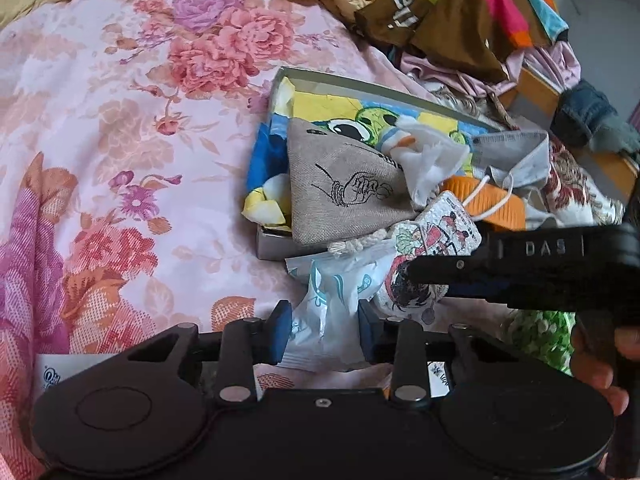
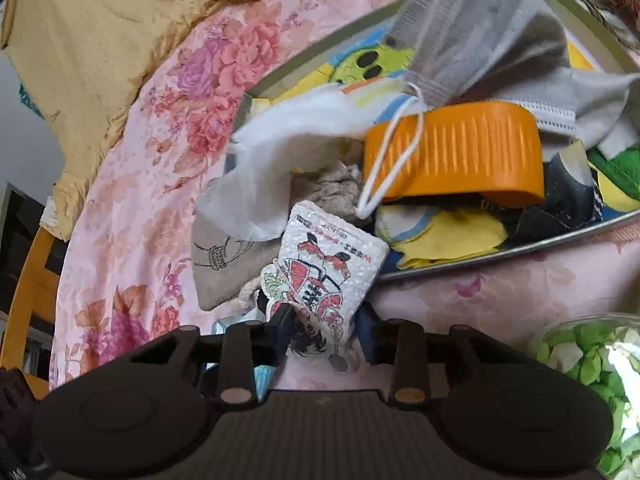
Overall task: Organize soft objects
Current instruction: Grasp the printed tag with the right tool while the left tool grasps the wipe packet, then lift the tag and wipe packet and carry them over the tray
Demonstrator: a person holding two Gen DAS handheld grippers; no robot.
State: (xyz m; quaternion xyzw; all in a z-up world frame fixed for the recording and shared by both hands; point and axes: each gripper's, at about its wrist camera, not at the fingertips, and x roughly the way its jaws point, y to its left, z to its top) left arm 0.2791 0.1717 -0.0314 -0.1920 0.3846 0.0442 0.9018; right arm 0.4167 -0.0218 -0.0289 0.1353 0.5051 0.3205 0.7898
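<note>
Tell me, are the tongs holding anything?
Yes. The left tongs pinch the crinkly white packet at its near end. The right tongs clamp the bottom end of the little cartoon pouch.

Left wrist view. The left hand-held gripper [image 1: 325,330] has its blue pads [image 1: 281,330] on either side of a crumpled white packet with teal print [image 1: 326,300], pressing on it. The right hand-held gripper [image 1: 404,270] reaches in from the right edge, its tip at a white pouch with a red cartoon figure [image 1: 434,236]. Behind lies a shallow box [image 1: 320,80] on a floral bedspread [image 1: 132,120], holding a burlap pouch [image 1: 344,192], a yellow-and-blue cartoon cloth [image 1: 320,106], a grey face mask [image 1: 512,148] and an orange ribbed object [image 1: 500,204].
</note>
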